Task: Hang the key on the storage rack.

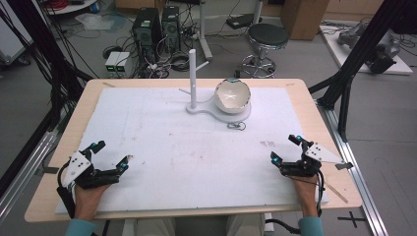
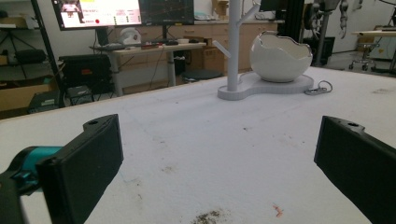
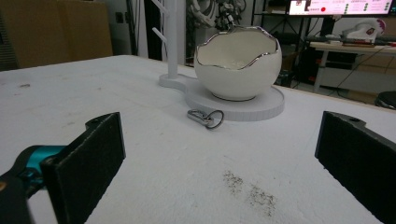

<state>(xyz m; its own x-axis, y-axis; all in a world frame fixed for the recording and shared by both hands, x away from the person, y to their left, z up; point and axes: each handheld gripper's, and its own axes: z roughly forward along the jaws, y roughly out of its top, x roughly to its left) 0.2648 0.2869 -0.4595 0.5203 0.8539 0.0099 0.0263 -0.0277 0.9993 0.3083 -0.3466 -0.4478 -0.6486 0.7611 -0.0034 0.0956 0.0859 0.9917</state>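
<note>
A white eggshell-shaped bowl (image 1: 232,95) (image 2: 280,57) (image 3: 237,65) with a silver jagged rim stands on a white stand base (image 1: 235,115) (image 3: 261,105) at the far middle of the table. A white branched post (image 1: 193,78) (image 2: 233,44) (image 3: 170,37) rises from the same base, left of the bowl. A small metal key ring clip (image 1: 236,126) (image 2: 318,88) (image 3: 206,117) lies on the mat just in front of the base. My left gripper (image 1: 112,155) (image 2: 219,168) rests open at the near left. My right gripper (image 1: 285,149) (image 3: 219,168) rests open at the near right. Both hold nothing.
A white mat (image 1: 187,147) with faint stains covers the wooden table (image 1: 307,98). Black frame struts (image 1: 351,59) stand off the right edge. Beyond the far edge are computer towers (image 1: 147,29) and a stool (image 1: 267,39) on the floor.
</note>
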